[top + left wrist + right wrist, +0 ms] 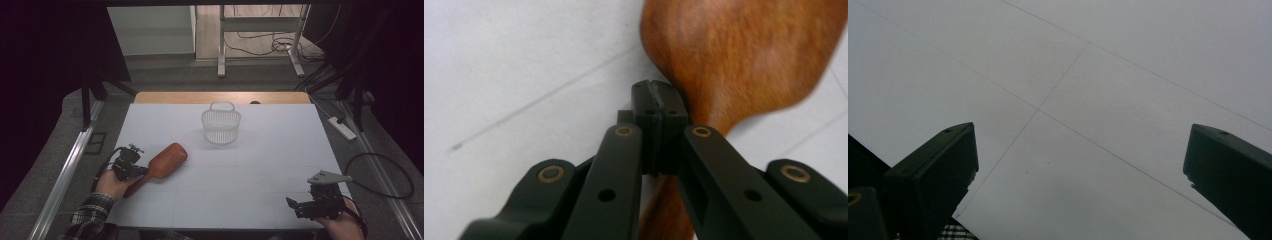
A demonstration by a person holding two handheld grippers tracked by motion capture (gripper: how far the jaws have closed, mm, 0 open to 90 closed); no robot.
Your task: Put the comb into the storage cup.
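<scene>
A wooden hairbrush (167,160) lies slanted at the table's left, its oval head toward the middle and its handle toward the person's left hand. My left gripper (144,170) sits at the brush's neck. In the left gripper view the hairbrush's back (744,55) lies just beyond and under my left gripper (659,97), whose pads meet with nothing between them. Whether they touch the wood I cannot tell. My right gripper (296,207) rests near the front right corner, and the right gripper view has my right gripper (1078,145) open with only bare table between its jaws.
A small white plastic basket (221,122) with a handle stands at the middle back of the white table (260,165). A wooden strip runs along the far edge. Cables and a power strip (342,127) lie on the floor to the right.
</scene>
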